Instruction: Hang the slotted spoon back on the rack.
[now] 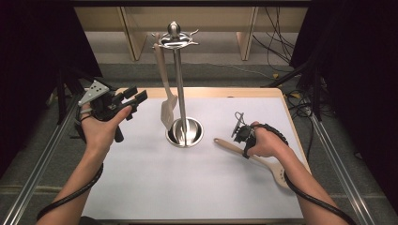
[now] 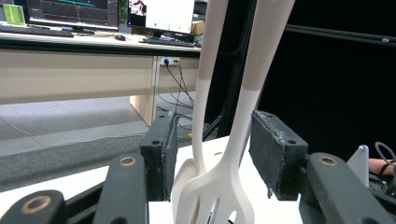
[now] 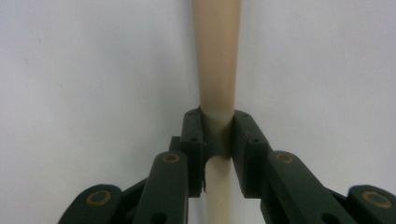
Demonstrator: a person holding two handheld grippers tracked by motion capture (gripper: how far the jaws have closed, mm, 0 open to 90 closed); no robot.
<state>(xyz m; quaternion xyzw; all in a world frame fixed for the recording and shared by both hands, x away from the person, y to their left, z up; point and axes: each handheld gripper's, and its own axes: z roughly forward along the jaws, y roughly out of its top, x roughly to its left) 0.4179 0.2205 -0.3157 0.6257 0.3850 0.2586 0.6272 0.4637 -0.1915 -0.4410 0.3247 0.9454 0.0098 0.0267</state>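
Note:
A beige spoon (image 1: 263,162) lies flat on the white table cover at the right, and my right gripper (image 1: 239,133) is shut on its handle. In the right gripper view the pads (image 3: 193,140) press on both sides of that handle (image 3: 215,70), and the gripper (image 3: 217,135) points down at the table. A steel utensil stand (image 1: 179,79) rises in the middle, with a pale slotted spatula (image 1: 168,110) hanging from its top ring. My left gripper (image 1: 135,97) is held above the table's left side, open and aimed at the stand. Beyond its jaws (image 2: 212,140) hang the slotted spatula (image 2: 224,186) and a second pale utensil (image 2: 205,107), untouched.
The stand's round steel base (image 1: 197,136) sits mid-table on the white table cover (image 1: 150,178). Dark curtains flank both sides, and metal rails (image 1: 42,164) run along the table edges. Cables (image 1: 277,42) lie on the floor behind. A desk with monitors (image 2: 70,11) stands far off.

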